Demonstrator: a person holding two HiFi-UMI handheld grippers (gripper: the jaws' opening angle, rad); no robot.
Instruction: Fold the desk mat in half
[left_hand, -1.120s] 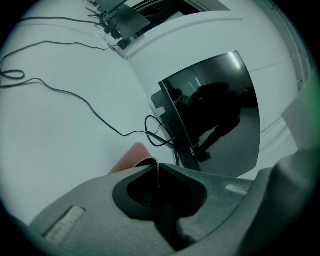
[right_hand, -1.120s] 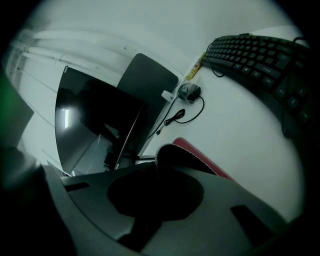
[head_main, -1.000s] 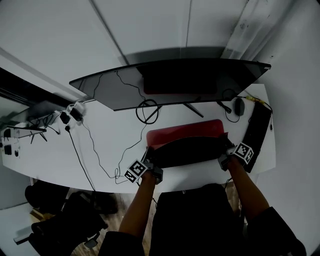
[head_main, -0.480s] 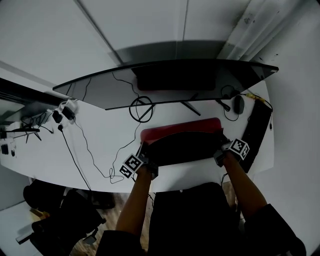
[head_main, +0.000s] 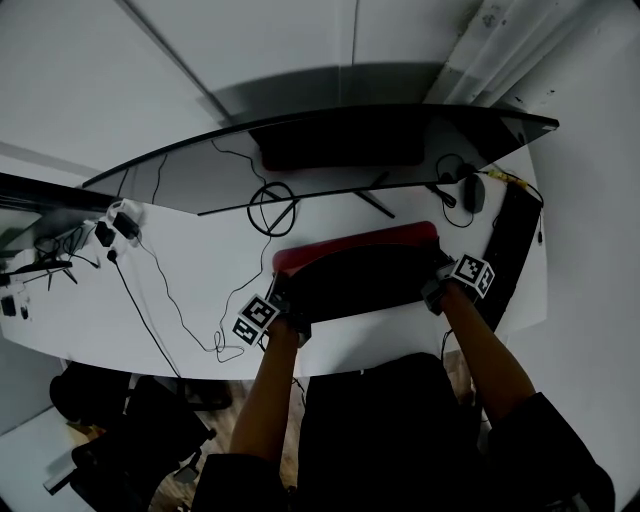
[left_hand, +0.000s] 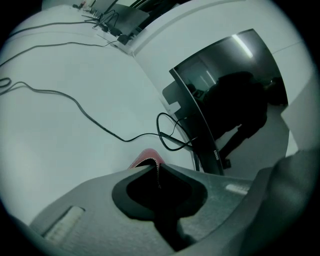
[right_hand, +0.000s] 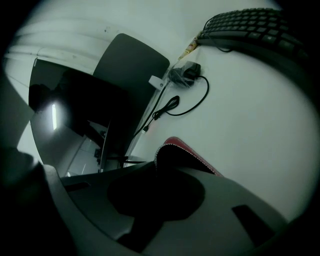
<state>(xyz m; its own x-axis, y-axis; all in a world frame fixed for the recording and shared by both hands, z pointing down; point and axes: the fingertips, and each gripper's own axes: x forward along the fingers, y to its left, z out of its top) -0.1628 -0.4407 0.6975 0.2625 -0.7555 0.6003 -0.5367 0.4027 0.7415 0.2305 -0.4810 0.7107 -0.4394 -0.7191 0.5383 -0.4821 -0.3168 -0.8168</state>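
The desk mat (head_main: 360, 275) lies on the white desk (head_main: 200, 270), red on its top face and black underneath. Its near half is lifted and curled toward the monitor, so a red strip (head_main: 350, 243) shows behind the black underside. My left gripper (head_main: 281, 303) is shut on the mat's near left corner (left_hand: 148, 159). My right gripper (head_main: 436, 283) is shut on the near right corner (right_hand: 172, 150). Both corners show white edge stitching between the jaws.
A wide curved monitor (head_main: 330, 150) stands behind the mat, with a coiled cable (head_main: 272, 208) by its stand. A black keyboard (head_main: 510, 255) and a mouse (head_main: 473, 191) lie at the right. Cables and plugs (head_main: 115, 228) trail on the left.
Both grippers have carried the mat's near edge away from me toward the monitor. More black underside covers the red face now, leaving a narrower red strip.
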